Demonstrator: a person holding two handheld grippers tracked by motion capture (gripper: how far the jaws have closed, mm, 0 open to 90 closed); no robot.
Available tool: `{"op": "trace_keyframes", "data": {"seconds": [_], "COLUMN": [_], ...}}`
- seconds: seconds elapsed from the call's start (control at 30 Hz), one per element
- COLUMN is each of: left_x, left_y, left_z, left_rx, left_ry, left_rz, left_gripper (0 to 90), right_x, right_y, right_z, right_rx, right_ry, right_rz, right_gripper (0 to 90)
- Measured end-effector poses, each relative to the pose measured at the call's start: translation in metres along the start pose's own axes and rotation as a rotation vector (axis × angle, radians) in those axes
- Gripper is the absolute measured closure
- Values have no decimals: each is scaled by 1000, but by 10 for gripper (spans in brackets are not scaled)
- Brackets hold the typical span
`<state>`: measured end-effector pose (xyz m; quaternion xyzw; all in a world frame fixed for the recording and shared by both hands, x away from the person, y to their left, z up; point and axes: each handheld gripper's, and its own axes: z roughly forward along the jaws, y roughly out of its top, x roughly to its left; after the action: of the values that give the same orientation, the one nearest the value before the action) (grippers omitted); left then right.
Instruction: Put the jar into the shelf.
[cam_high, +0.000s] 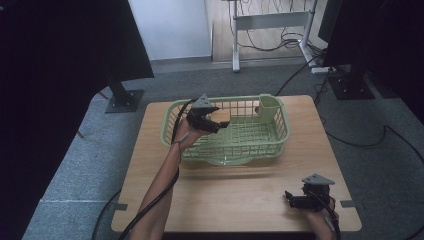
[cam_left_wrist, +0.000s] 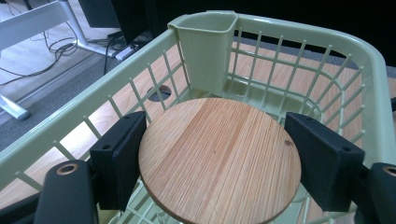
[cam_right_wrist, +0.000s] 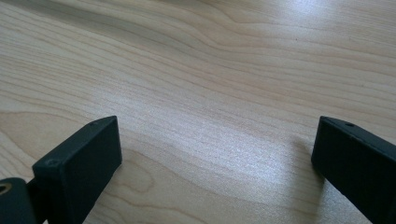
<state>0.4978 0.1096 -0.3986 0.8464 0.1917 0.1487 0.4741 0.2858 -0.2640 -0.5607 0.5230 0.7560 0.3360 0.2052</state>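
High view, wooden table (cam_high: 240, 192), grey carpet (cam_high: 80, 165), trailing cables (cam_high: 280, 42)

Light wooden table (cam_high: 240, 190), green slatted plastic basket (cam_high: 272, 145) resting on its far half

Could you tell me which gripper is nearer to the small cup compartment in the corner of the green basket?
Left. The left gripper is inside the green basket, holding a wooden disc just short of the cup compartment. The right gripper rests at the table's near edge.
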Motion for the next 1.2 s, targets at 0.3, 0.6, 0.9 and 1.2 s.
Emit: {"op": "trace_keyframes", "data": {"seconds": [0.3, 0.6, 0.9, 1.2], "left_x": [0, 0, -2, -6], "left_y": [0, 0, 2, 1], "left_z": [0, -7, -13, -21], "left_rx": [18, -1, -20, -30], "left_ry": [29, 19, 13, 13], "left_rz": [-2, -12, -5, 2], "left_gripper": [142, 88, 88, 89], "right_x": [0, 0, 1, 1], "right_y": [0, 0, 0, 0], "right_z": [0, 0, 0, 0], "right_rx": [1, 2, 3, 4], "right_ry": [-1, -3, -5, -7], "right_rz": [-1, -3, -5, -7], "right_gripper": [11, 11, 11, 11]}}
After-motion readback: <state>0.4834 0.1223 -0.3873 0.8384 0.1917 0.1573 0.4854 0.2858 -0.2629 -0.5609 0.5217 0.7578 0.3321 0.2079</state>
